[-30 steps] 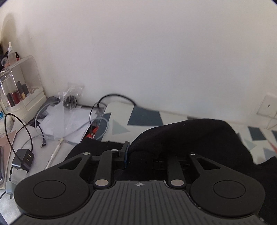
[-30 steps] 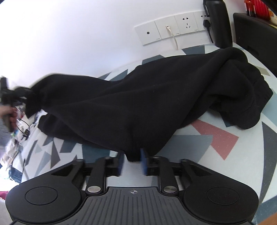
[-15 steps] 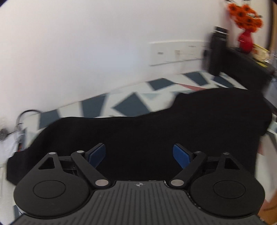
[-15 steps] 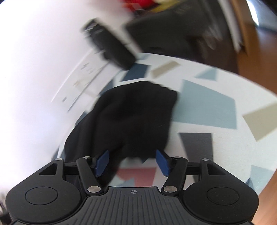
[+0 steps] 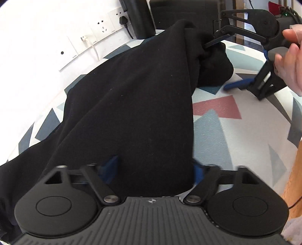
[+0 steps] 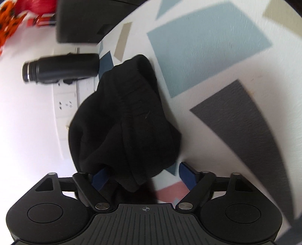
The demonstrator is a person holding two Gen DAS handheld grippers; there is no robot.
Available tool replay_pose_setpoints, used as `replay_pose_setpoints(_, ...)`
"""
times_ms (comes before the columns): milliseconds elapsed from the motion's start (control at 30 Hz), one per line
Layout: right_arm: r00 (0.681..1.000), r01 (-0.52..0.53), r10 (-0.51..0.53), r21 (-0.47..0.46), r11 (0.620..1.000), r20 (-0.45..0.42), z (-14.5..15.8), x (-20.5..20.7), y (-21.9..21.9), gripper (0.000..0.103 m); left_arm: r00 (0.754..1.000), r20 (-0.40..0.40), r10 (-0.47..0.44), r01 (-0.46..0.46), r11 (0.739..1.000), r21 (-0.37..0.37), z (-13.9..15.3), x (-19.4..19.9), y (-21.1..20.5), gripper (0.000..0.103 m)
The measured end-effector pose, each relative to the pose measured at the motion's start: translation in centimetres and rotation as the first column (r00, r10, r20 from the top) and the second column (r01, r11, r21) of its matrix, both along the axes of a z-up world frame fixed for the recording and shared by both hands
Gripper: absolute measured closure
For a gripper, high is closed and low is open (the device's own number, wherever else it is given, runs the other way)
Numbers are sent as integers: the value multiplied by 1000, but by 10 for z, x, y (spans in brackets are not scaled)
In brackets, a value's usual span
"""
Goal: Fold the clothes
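A black garment (image 5: 132,98) lies stretched across the patterned table (image 5: 217,120), one end bunched at the far right. My left gripper (image 5: 156,167) is open, its blue pads either side of a wide band of the cloth that fills the gap. My right gripper (image 6: 145,173) is open with the bunched, elastic-edged end of the garment (image 6: 124,120) between its blue pads (image 6: 186,173). The right gripper also shows in the left wrist view (image 5: 217,39), held by a hand at the garment's far end.
Wall sockets (image 5: 102,28) with a plugged cable run along the white wall. A black cylinder (image 6: 60,67) and a black box (image 6: 83,20) stand near the wall. A red vase with orange flowers (image 6: 11,13) is behind. The table's wooden edge (image 5: 294,169) is at right.
Both grippers let go of the garment and opened. Both then swung to new spots: the left now straddles the middle band, the right the bunched end.
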State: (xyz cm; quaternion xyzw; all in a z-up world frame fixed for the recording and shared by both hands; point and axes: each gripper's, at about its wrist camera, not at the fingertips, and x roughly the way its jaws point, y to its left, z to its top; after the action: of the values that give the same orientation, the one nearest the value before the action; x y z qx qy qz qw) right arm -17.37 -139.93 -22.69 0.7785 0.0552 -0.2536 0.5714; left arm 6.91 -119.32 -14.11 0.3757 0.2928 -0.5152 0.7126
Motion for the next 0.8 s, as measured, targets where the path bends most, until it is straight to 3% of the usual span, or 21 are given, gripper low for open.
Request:
replay_pose_setpoints(33, 1000, 11, -11, -17, 1000, 2, 1, 0, -4, 51, 1000, -4, 11, -11, 1000, 0, 1, 3, 0, 63)
replay_pose_setpoints(100, 999, 10, -13, -94, 995, -34, 10, 0, -12, 66, 997, -50, 53, -54, 998, -37, 12, 19, 5, 80)
replay_pose_setpoints(200, 990, -40, -2, -289, 957, -143, 43, 5, -30, 80, 981, -151, 124, -141, 984, -109, 37, 47, 16, 86)
replay_pose_setpoints(267, 981, -112, 21, -471, 875, -195, 80, 11, -37, 82, 964, -208, 165, -201, 966, -165, 58, 64, 23, 86)
replay_pose_setpoints(333, 971, -190, 47, -634, 750, -236, 117, 19, -35, 83, 948, -253, 192, -248, 945, -212, 79, 75, 29, 87)
replay_pose_setpoints(400, 955, -260, 53, -739, 622, -291, 145, 23, -26, 83, 933, -294, 206, -281, 929, -240, 95, 83, 35, 87)
replay_pose_setpoints(433, 947, -288, 56, -757, 586, -317, 151, 22, -22, 83, 930, -306, 203, -278, 934, -224, 90, 81, 35, 87)
replay_pose_setpoints(467, 940, -307, 65, -747, 590, -335, 151, 19, -23, 83, 927, -317, 201, -274, 939, -207, 85, 80, 36, 87)
replay_pose_setpoints(533, 918, -349, 91, -676, 648, -387, 135, 12, -28, 82, 919, -341, 197, -267, 948, -173, 75, 77, 37, 87)
replay_pose_setpoints(667, 817, -459, 142, -481, 747, -560, 94, -2, -27, 83, 902, -387, 191, -249, 963, -106, 55, 72, 39, 87)
replay_pose_setpoints(800, 802, -426, 120, -420, 801, -585, 85, -29, -14, 78, 882, -432, 187, -226, 973, -40, 35, 66, 41, 85)
